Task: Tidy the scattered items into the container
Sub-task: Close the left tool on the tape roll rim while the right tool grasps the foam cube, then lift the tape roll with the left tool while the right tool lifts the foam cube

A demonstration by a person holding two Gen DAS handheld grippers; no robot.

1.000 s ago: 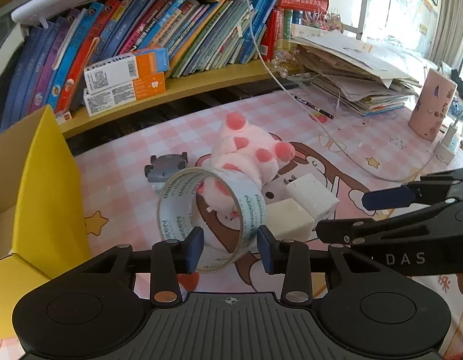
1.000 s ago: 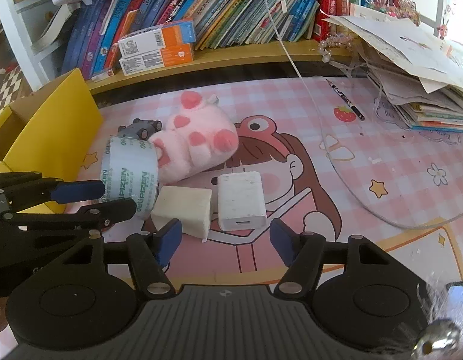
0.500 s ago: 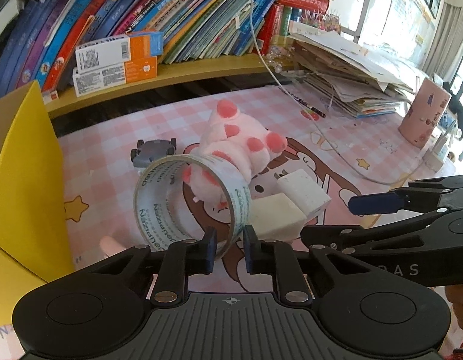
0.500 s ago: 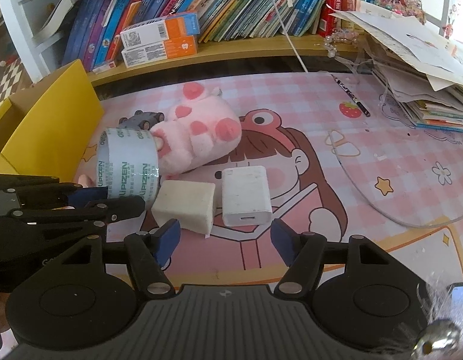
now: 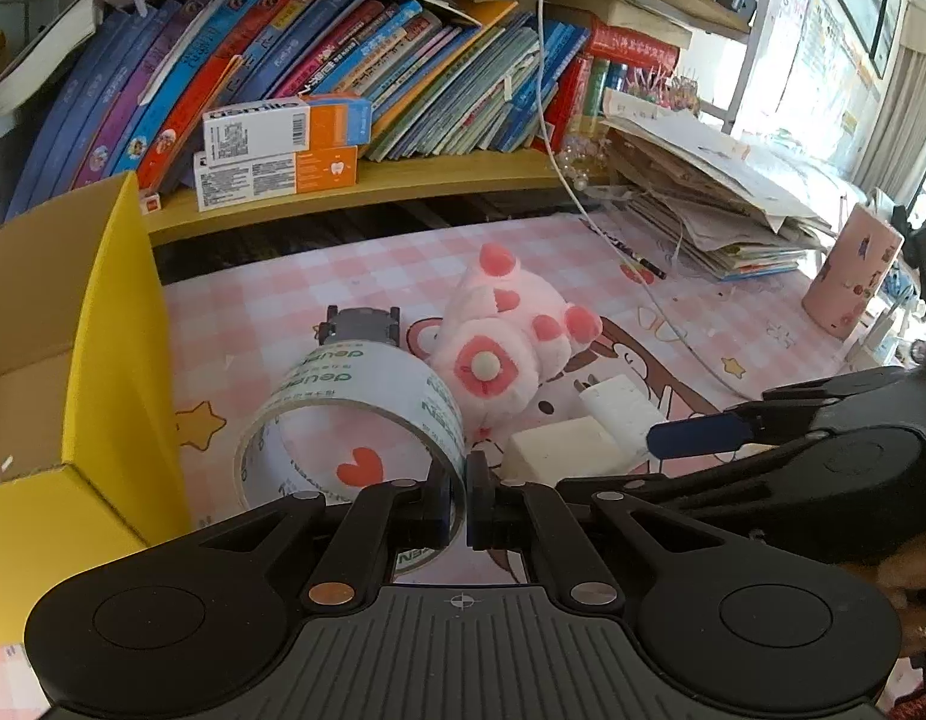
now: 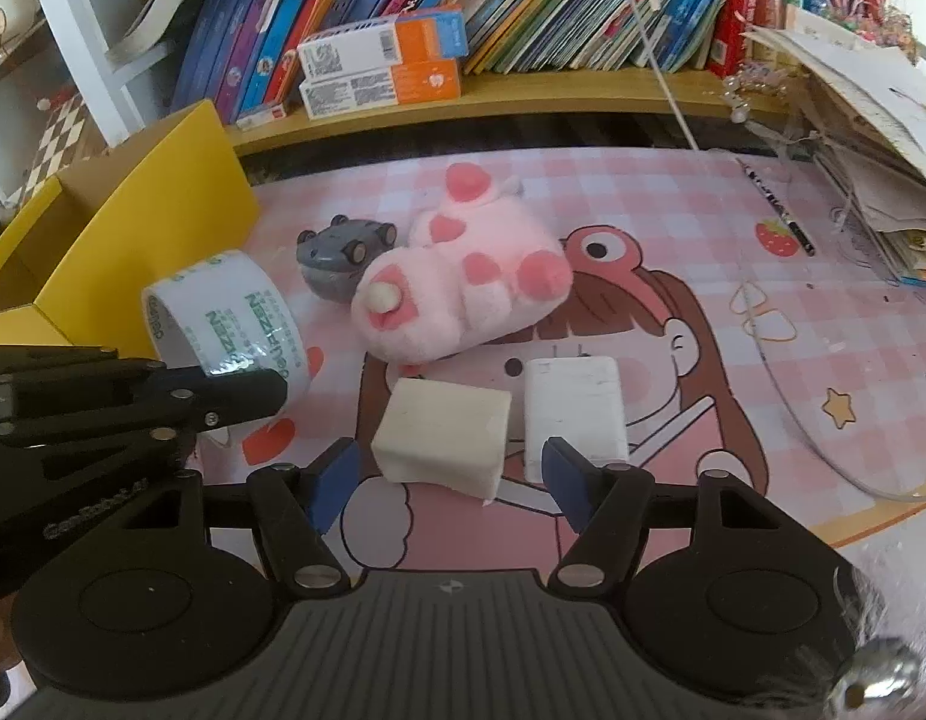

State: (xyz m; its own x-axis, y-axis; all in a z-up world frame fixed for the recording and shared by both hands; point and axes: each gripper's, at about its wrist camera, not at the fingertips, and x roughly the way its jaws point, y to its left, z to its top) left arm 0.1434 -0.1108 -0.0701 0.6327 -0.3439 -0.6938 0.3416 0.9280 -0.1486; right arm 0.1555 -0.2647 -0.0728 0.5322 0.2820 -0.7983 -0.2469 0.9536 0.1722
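Left gripper [image 5: 457,501] jaws pinched shut on near wall of light, stiff, slick tape roll [image 5: 355,420] beside yellow box [image 5: 112,360]; right gripper [image 6: 445,477] jaws half open, empty, straddling soft foam block [image 6: 442,432] on tabletop [image 6: 673,222].

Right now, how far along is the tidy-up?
Early. Nothing shows in the visible part of the yellow box. In hand: left gripper is shut on the tape roll's wall. Right gripper is open around the white block. Left on the mat: charger, pink plush, grey toy car.
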